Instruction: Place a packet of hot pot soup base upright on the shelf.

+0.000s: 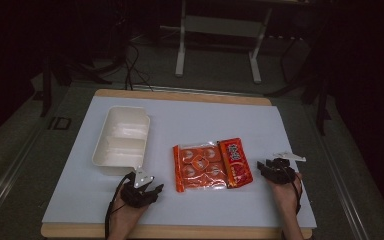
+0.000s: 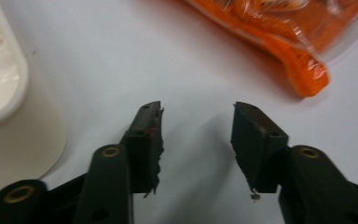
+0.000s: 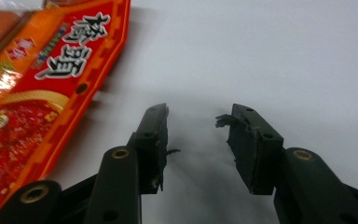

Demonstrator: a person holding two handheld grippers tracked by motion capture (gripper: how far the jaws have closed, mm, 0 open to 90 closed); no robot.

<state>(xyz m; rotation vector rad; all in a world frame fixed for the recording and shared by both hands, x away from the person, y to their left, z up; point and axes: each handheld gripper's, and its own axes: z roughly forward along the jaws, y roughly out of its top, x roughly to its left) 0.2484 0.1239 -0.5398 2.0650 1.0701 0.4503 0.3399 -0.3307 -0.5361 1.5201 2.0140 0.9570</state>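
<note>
Near the front edge, the left gripper (image 1: 145, 192) sat with its jaws apart and nothing in them. The right gripper (image 1: 274, 167) was wide and bare too. Between them lay the orange pack (image 1: 198, 167) touching the red pack (image 1: 236, 162). Farther left stood the white tray (image 1: 122, 140), maybe two parts.

The red packet (image 3: 37, 88) runs off the left edge of the right gripper view, its small print too blurred to read. The orange bag (image 2: 289, 42) and white tray (image 2: 4, 79) are cut off in the left gripper view.
</note>
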